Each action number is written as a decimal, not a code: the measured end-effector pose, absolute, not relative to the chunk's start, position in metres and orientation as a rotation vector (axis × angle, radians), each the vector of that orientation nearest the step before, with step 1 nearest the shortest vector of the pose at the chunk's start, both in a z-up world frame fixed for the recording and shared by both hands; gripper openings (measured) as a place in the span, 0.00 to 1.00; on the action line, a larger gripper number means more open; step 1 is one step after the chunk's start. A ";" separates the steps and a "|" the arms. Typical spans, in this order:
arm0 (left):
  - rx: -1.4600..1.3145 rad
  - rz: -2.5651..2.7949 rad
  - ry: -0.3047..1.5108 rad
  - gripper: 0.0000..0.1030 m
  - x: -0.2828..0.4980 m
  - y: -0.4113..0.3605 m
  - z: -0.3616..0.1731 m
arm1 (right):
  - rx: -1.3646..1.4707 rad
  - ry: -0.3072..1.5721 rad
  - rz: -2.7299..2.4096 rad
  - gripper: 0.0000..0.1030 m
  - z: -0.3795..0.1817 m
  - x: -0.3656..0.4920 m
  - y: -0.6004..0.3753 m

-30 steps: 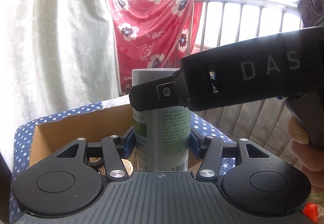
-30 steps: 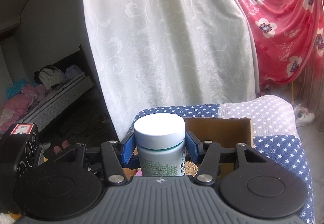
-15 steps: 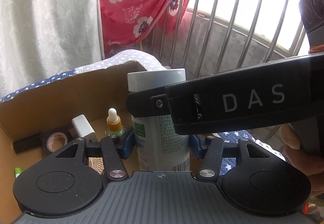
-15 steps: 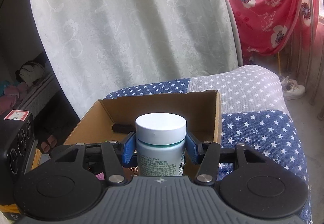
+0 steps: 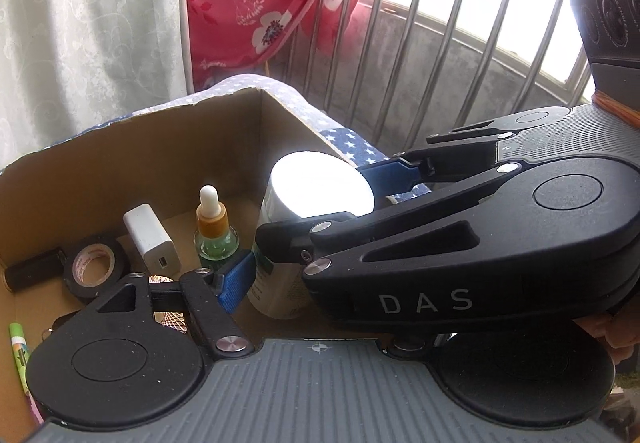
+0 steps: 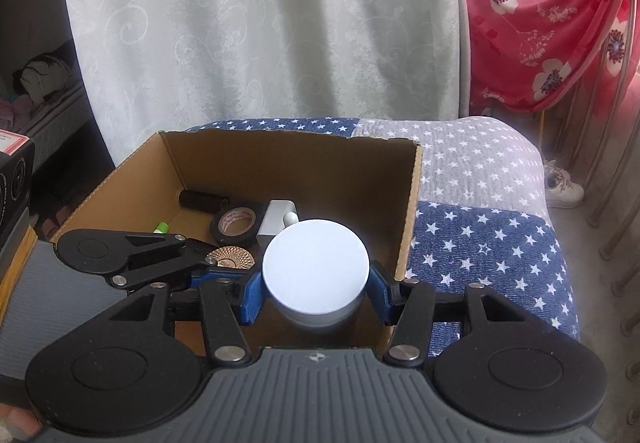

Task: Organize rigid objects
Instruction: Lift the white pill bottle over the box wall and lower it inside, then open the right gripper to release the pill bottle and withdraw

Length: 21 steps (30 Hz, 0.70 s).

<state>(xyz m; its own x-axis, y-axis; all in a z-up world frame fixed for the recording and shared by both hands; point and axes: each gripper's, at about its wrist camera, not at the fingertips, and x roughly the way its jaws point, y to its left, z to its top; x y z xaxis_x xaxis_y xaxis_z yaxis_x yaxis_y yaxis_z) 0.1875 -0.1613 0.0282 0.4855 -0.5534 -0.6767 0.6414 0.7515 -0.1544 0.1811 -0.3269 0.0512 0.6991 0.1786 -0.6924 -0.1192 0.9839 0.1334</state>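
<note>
A white bottle (image 5: 276, 291) with a white cap (image 6: 316, 267) and a green label stands upright in the near right corner of the cardboard box (image 5: 140, 171). My right gripper (image 6: 316, 295) is shut on it, blue pads pressing both sides just under the cap. In the left wrist view the right gripper (image 5: 320, 203) reaches in from the right. My left gripper (image 5: 280, 283) straddles the bottle's lower body with its jaws opening. Its left blue pad (image 5: 236, 279) stands just off the label. The other finger is hidden under the right gripper.
Inside the box lie a dropper bottle (image 5: 214, 231), a white charger (image 5: 150, 239), a black tape roll (image 5: 94, 267), a black cylinder (image 5: 32, 273), a gold disc (image 6: 232, 258) and a green pen (image 5: 18, 347). The box rests on a star-patterned cushion (image 6: 480, 243); metal railings (image 5: 420, 55) behind.
Both grippers tilted down and sank, taking the bottle from above the box to inside it. The left jaws widened off the bottle. The right grip stayed the same.
</note>
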 end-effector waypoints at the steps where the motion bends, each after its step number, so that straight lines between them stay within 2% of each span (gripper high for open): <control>1: 0.124 -0.732 0.775 0.70 0.186 -0.160 0.029 | 0.078 0.782 0.167 0.55 0.051 0.181 -0.326; 6: 0.128 -0.728 0.755 0.72 0.183 -0.163 0.032 | 0.092 0.783 0.170 0.60 0.054 0.180 -0.328; 13: 0.128 -0.709 0.714 0.75 0.168 -0.155 0.044 | 0.185 0.738 0.164 0.62 0.069 0.166 -0.340; 18: 0.102 -0.723 0.668 0.89 0.144 -0.136 0.064 | 0.211 0.620 0.150 0.67 0.115 0.121 -0.349; 21: 0.061 -0.729 0.609 0.99 0.123 -0.115 0.081 | 0.181 0.518 0.133 0.77 0.160 0.078 -0.356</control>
<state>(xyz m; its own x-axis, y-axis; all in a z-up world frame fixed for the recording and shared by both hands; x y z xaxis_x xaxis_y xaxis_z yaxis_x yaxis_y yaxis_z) 0.1229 -0.1145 0.0811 0.5817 -0.6068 -0.5417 0.6412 0.7519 -0.1537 0.0780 -0.3556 0.1596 0.8608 0.1720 -0.4791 -0.0810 0.9755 0.2047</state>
